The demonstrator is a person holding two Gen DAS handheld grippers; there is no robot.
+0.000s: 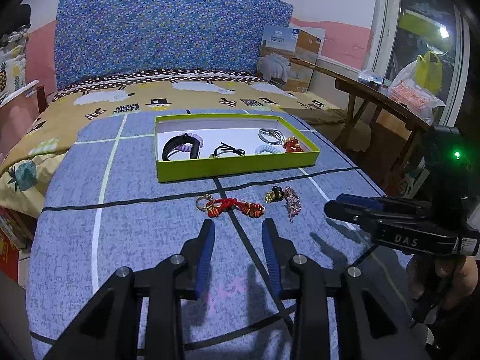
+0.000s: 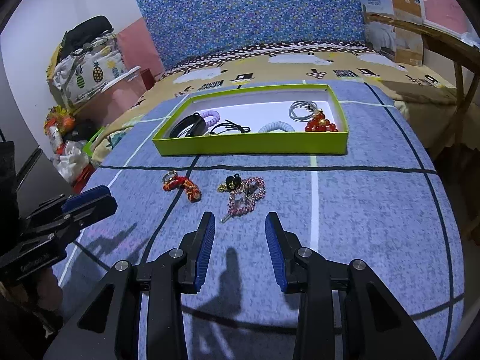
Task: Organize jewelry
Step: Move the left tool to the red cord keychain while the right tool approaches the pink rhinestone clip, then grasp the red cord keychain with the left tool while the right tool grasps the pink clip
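Mid-sort: 3 pieces left loose on the blue checked bed cover (image 1: 135,240), the rest already in the green box (image 1: 234,166). In hand, as judged: lining up the next pick.

Left claw (image 1: 238,225) released, nothing between the pads, hovering just short of the red knotted charm with gold ring (image 1: 231,207). Right claw (image 2: 240,219) also released and empty, aimed at the pink beaded hair clip (image 2: 244,195), which lies just ahead of its tips. Black-and-gold clip (image 2: 229,183) touching the pink clip on its far side, near the box.

Next move, likely: drop the right claw onto the pink clip, straddle its narrow end, clench, lift, carry into a bare patch of the box. Care needed not to drag the black-and-gold clip along. Left claw similarly placed for the red charm; soft cord, so a grip on the knot body looks safer than on the ring.

View differences: left wrist view shows the right claw from the side, plus the hand (image 1: 450,279) holding it, a wooden side table (image 1: 384,96) and a window. Right wrist view shows the pink clip's full loop outline, the red bead bracelet (image 2: 321,124) in the box more clearly, and a pineapple-print bag (image 2: 90,75) by the wall.
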